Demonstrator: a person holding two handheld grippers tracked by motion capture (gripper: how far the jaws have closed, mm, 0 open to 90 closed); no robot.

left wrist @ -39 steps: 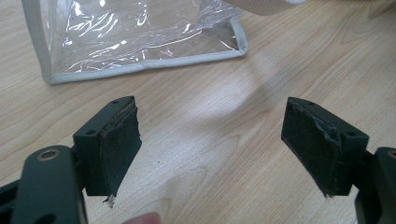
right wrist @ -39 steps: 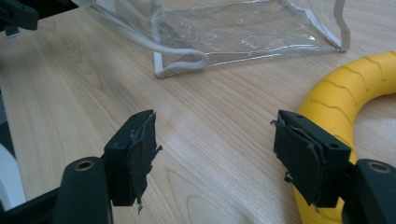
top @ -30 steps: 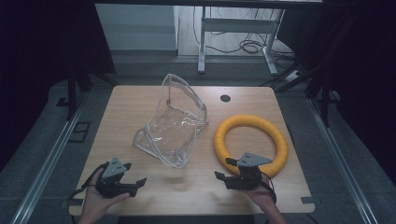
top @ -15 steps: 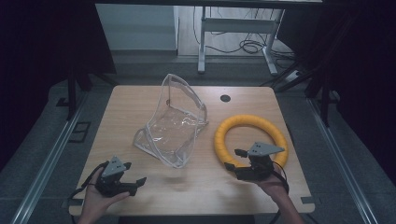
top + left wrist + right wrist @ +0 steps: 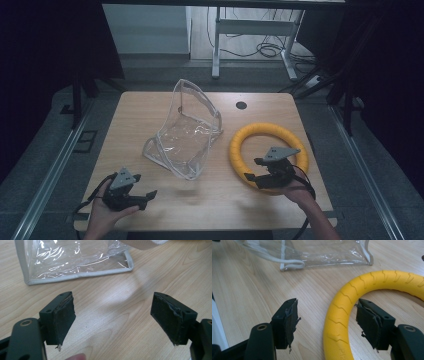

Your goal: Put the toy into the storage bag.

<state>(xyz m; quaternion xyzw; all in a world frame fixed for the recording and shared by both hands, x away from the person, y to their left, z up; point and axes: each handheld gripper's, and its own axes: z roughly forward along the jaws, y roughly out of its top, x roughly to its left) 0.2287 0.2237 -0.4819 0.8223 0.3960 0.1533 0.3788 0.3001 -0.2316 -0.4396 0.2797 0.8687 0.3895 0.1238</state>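
Observation:
A yellow foam ring lies flat on the right of the wooden table. A clear plastic bag with grey-white trim stands slumped at the middle. My right gripper is open at the ring's near-left rim. In the right gripper view its jaws straddle the ring, one outside and one inside the hoop, and the right gripper is not clamped on it. My left gripper rests open at the front left. Ahead of the left gripper are bare wood and the bag's lower edge.
A small black grommet sits near the table's far edge. Beyond the table stand a white desk frame and floor cables. Dark floor rails run along both sides. The table's front edge is just under both hands.
My right gripper has moved forward and slightly right, from the front edge onto the ring's near-left rim. The left gripper, the bag and the ring have stayed put.

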